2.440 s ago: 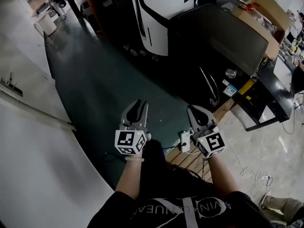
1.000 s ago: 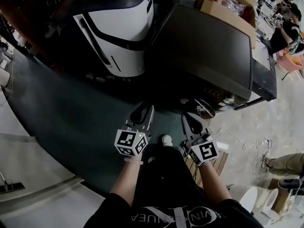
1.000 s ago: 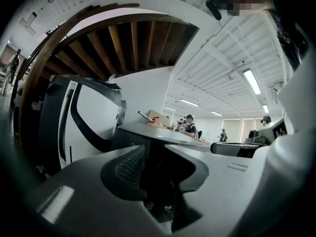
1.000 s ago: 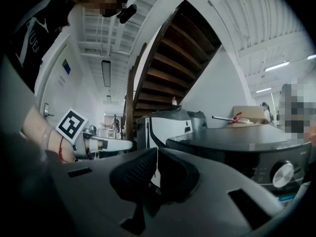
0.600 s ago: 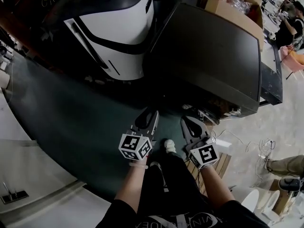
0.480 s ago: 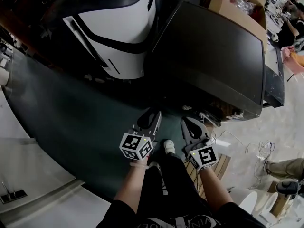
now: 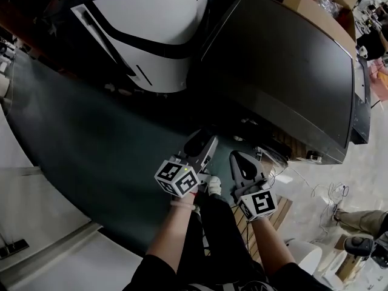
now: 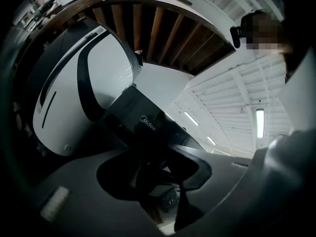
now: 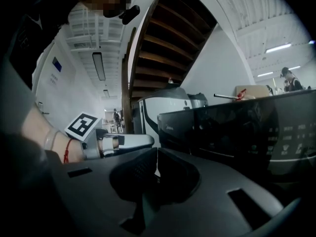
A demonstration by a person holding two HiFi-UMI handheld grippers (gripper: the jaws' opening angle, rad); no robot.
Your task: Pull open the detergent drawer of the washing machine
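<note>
Head view: left gripper [image 7: 205,144] and right gripper [image 7: 241,160] sit near the glossy black washing machine [image 7: 285,71], apart from it. Left jaws are opening with nothing between them; right jaws are pressed together.

One brand can be read — "Midea", in pale letters on the top front edge of the dark washing machine [image 8: 129,113], near its corner beside the white appliance [image 8: 64,107]. The washing machine's control-panel markings [image 9: 289,142] are too small to read.
</note>
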